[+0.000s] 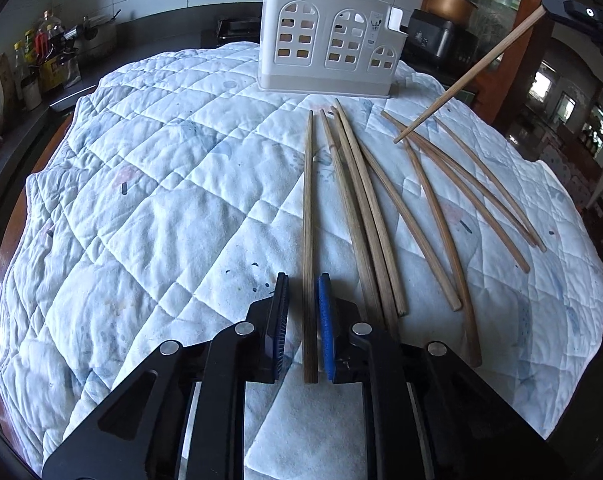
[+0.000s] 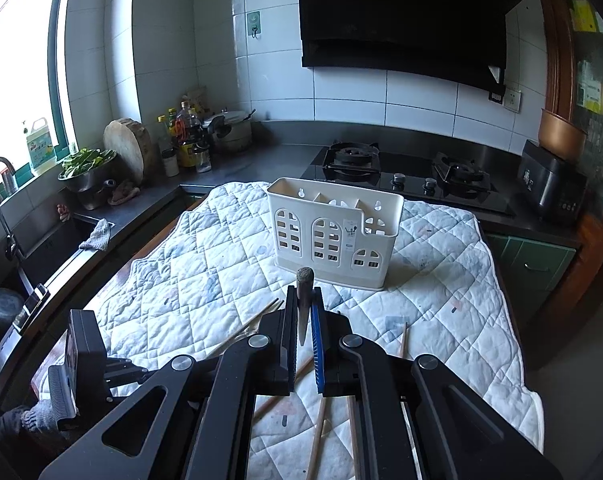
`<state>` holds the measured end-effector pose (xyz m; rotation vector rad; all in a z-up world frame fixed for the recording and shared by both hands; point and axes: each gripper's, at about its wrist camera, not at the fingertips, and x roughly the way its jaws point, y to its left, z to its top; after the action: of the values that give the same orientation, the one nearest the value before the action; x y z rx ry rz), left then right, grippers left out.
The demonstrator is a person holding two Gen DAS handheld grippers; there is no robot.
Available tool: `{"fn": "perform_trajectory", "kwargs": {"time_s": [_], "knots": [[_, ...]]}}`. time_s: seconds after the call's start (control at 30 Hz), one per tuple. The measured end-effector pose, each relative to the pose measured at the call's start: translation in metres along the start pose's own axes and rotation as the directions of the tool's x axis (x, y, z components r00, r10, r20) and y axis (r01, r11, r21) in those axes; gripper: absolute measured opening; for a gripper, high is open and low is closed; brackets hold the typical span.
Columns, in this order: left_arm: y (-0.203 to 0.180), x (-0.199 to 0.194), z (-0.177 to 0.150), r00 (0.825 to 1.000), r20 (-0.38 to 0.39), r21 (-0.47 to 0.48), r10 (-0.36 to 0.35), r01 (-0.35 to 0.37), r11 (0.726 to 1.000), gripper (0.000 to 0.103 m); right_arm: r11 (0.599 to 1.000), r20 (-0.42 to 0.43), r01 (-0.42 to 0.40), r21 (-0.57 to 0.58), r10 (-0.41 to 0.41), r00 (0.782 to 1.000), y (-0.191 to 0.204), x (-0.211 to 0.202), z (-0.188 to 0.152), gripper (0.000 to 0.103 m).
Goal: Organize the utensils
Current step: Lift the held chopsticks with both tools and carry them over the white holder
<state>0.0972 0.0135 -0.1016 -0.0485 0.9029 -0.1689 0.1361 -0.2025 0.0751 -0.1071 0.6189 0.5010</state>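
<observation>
L grip (image 1: pixel 304 288): low over quilt (image 1: pixel 149 200), jaws part open w/ small gaps, straddling one stick (image 1: pixel 308 240); pads either side, not clearly pinching.
Stick: flat on quilt, runs fwd from between L jaws toward caddy (image 1: pixel 327 46).
R grip (image 2: pixel 304 300): jaws nearly closed, clamped on lifted stick (image 2: pixel 303 312); butt end pokes up past tips.
Lifted stick, L view (image 1: pixel 481 64): up in air, tilted, far right of L jaws, tip over loose pile.
Pile (image 1: pixel 401 200): abt 8 sticks flat on quilt, just right of L jaws, fanned out.
Caddy: white, upright, well ahead of both jaws, slots look empty.
</observation>
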Motion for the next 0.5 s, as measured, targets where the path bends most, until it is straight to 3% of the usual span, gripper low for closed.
{"fn": "perform_trajectory", "kwargs": {"time_s": [0.2, 0.5], "knots": [[0.001, -0.022, 0.010, 0.999, 0.054, -0.014, -0.003, 0.004, 1.000, 0.006, 1.000, 0.012, 0.003, -0.003, -0.003, 1.000, -0.002, -0.003, 0.002, 0.007], [0.007, -0.075, 0.063, 0.978, 0.194, -0.006, -0.077, 0.079, 0.997, 0.005, 1.000, 0.045, 0.018, -0.023, -0.017, 0.999, -0.004, -0.012, 0.036, 0.007]]}}
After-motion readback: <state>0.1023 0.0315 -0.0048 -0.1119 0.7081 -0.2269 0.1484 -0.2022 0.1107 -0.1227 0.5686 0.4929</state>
